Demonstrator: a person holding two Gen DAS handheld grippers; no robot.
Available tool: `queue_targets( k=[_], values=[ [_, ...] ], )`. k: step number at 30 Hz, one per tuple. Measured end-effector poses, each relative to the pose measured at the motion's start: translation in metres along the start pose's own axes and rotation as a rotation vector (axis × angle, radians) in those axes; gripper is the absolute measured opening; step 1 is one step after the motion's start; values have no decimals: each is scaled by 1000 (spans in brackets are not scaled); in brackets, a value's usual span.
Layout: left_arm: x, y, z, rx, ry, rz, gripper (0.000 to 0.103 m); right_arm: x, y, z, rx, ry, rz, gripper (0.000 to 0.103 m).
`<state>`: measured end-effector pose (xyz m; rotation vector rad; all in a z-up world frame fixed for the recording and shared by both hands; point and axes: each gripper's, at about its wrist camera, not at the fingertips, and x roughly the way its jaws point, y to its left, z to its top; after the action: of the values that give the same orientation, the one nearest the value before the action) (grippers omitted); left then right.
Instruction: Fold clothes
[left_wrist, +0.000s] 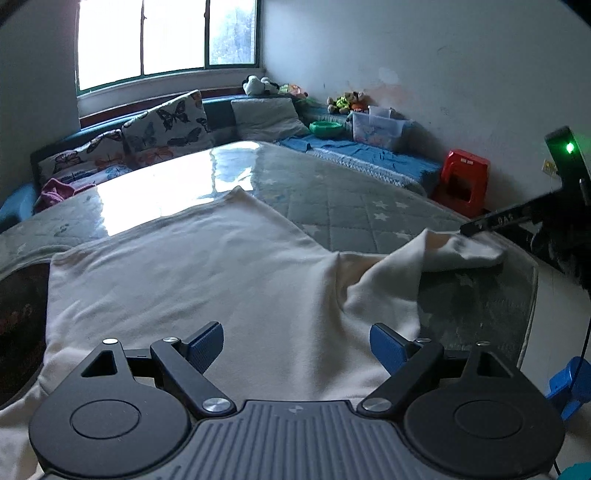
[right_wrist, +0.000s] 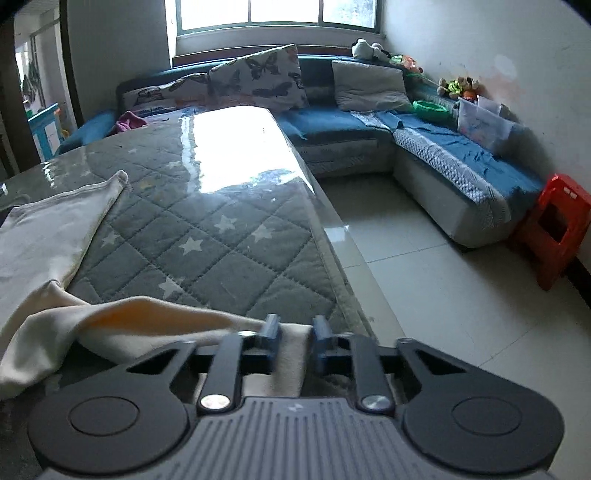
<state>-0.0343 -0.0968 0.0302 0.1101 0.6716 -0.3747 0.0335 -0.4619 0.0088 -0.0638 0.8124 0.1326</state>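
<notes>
right claw pinches the sleeve, left claw spread over the body

a cream garment lies spread on a table covered by a grey quilted pad with white stars, the far part under glare from the window. the left gripper hangs over the near part of the garment, its blue pads wide apart with only flat cloth below them, gripping nothing. the sleeve stretches off to the right toward the table's right edge. there the right gripper has its blue pads drawn in close, with the end of the sleeve pinched between them; the cloth runs left from the pads in a raised, creased fold. beyond the table a blue sofa wraps the far wall and right corner, and a red stool stands on the tiled floor to the right.
</notes>
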Motion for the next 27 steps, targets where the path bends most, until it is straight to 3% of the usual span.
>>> queue_targets(
  k=[2, 6, 11, 15, 19, 22, 25, 27],
  values=[
    [2, -2, -3, 5, 10, -4, 89, 0, 3, 6, -24, -17, -2, 4],
    [4, -4, -8, 14, 26, -7, 89, -6, 10, 22, -71, -83, -5, 4],
    [7, -4, -14, 15, 50, 1, 89, -33, 15, 48, -105, -253, 19, 4],
    [6, -4, -16, 24, 46, -2, 89, -59, -3, 43, -71, -382, 28, 4],
    [6, -5, -18, 30, 45, -8, 89, -56, -34, 18, 34, -285, -41, 6],
    [6, -6, -18, 37, 45, -9, 89, -46, -43, 3, 87, -202, -34, 8],
    [5, -6, -18, 38, 48, -7, 90, -29, -39, 3, 114, -147, 3, 31],
    [5, -5, -18, 35, 49, -2, 90, -15, -37, 5, 107, -131, 3, 33]
  ],
)
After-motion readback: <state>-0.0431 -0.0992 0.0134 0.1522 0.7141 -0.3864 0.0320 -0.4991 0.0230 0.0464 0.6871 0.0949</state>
